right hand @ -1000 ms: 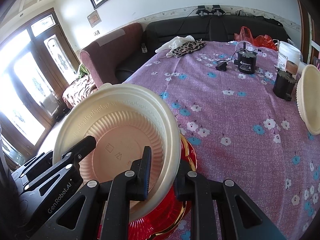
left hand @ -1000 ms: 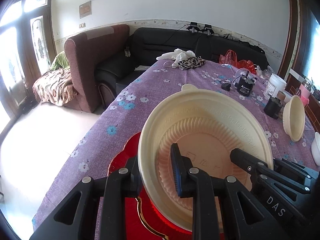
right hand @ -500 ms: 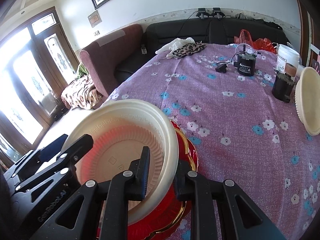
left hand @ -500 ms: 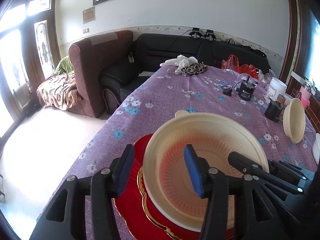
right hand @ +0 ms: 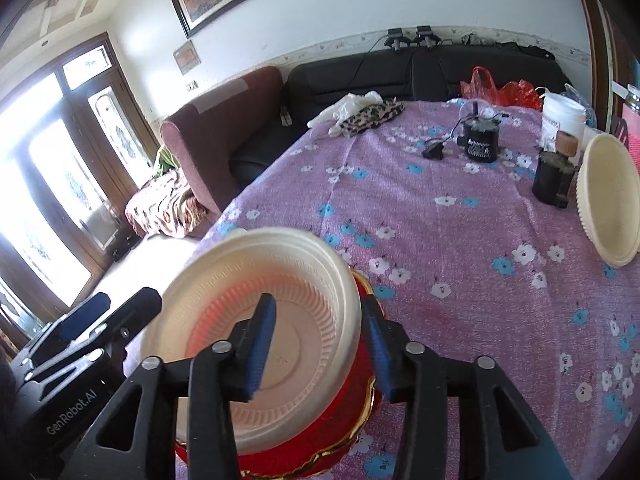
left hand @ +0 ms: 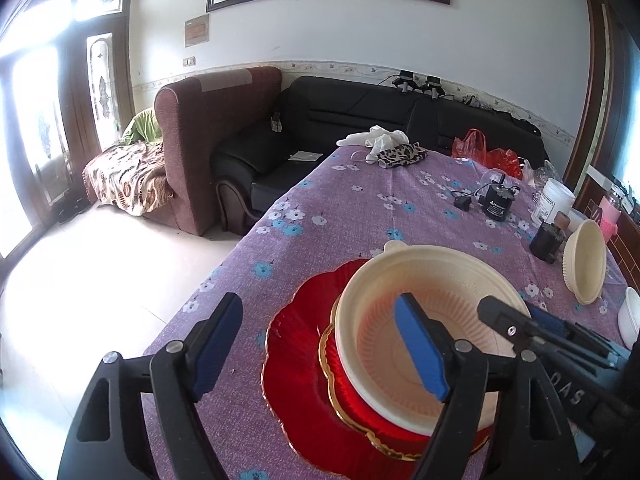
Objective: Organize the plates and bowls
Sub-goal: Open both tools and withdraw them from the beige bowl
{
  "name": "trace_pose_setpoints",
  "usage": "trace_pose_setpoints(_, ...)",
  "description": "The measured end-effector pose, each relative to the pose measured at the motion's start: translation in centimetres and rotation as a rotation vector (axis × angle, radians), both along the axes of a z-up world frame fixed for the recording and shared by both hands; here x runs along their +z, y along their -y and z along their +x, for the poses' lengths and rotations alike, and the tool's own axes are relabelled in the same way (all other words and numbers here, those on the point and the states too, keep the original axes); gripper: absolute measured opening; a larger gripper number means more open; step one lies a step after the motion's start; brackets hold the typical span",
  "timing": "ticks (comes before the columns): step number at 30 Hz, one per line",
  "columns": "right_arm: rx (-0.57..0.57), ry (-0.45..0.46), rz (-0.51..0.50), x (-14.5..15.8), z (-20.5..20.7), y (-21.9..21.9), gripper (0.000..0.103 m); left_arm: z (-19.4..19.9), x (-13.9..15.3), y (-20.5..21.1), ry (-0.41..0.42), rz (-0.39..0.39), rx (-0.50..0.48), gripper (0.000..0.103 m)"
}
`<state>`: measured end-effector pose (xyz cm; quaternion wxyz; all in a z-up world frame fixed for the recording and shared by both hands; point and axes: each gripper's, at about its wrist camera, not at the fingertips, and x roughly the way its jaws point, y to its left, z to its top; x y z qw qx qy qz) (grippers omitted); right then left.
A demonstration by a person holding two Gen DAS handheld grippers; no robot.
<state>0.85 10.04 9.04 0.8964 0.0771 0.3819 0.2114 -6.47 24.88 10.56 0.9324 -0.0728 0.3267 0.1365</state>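
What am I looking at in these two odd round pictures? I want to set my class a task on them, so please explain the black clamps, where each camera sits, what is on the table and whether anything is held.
No robot here: a person holds two hand-held grippers, each with a wide-angle camera looking along its fingers. One picture is from the left gripper, the other from the right gripper.

On the purple flowered tablecloth a cream bowl sits in a red gold-rimmed dish, on a red plate. Another cream bowl lies tilted further off.

Both grippers' jaws have just been opening. Each straddles the bowl's rim without pressing, so nothing is held.
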Motion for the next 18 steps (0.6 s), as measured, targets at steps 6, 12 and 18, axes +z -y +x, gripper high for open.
trace_pose_setpoints(6, -0.032, 0.027, 0.023, 1.3, -1.1, 1.7, 0.062, -1.7, 0.4, 0.2, 0.004, -0.002, 0.008, 0.078)
trace_pose_setpoints(12, -0.061, 0.054, 0.035, 2.4, -3.0, 4.0, 0.062, -4.0, 1.6, 0.9, 0.023, -0.001, 0.007, 0.079)
trace_pose_setpoints(18, -0.114, 0.094, 0.059, 4.2, -5.4, 7.6, 0.065, -6.7, 3.7, 2.9, 0.074, 0.019, -0.014, 0.08)
